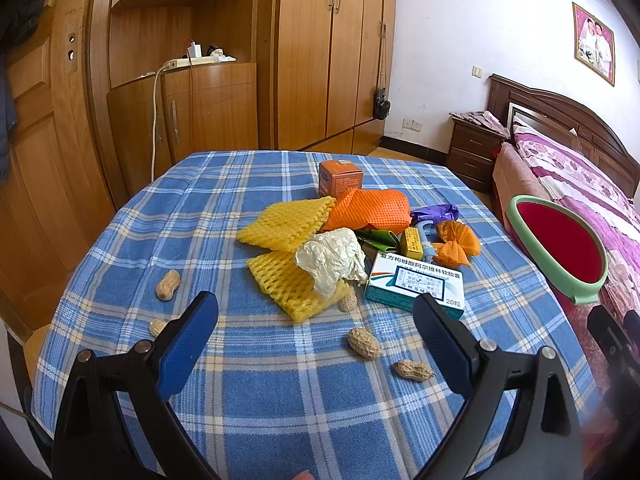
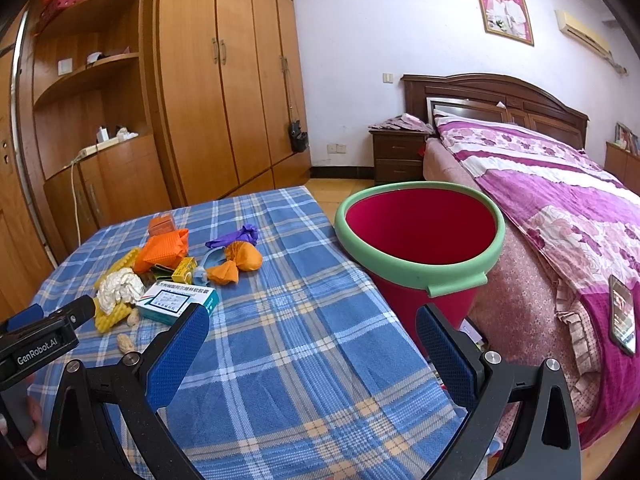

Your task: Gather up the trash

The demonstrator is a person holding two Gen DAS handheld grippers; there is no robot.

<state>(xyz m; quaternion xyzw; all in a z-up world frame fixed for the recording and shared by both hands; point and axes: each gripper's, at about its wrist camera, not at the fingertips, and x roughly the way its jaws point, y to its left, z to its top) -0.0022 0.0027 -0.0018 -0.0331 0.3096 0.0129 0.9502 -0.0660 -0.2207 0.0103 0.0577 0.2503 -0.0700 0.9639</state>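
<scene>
We are in a bedroom with wooden wardrobes and a bed under a purple floral cover; before us stands a table (image 1: 256, 420) draped in a blue plaid cloth. The trash lies heaped near the table's middle: yellow foam netting (image 1: 286, 224), orange netting (image 1: 370, 208), a crumpled white tissue (image 1: 330, 260), a teal-and-white medicine box (image 1: 416, 286), a small orange box (image 1: 340, 178), a purple wrapper (image 1: 434, 212) — and loose peanuts (image 1: 364, 343) scattered nearer to us. A red bucket with a green rim (image 2: 420, 276) stands just off the table's right edge, beside the bed.

Our left gripper (image 1: 316, 316) hovers above the near side of the heap, fingers spread wide and holding nothing. Our right gripper (image 2: 312, 334) hangs over the table's right part, near the bucket, likewise spread and empty.

We judge the collecting has not begun — nothing is visible inside the bucket. The next move calls for lowering one claw onto a near piece, perhaps the tissue or a peanut, clenching on it, then carrying it across to the bucket.
</scene>
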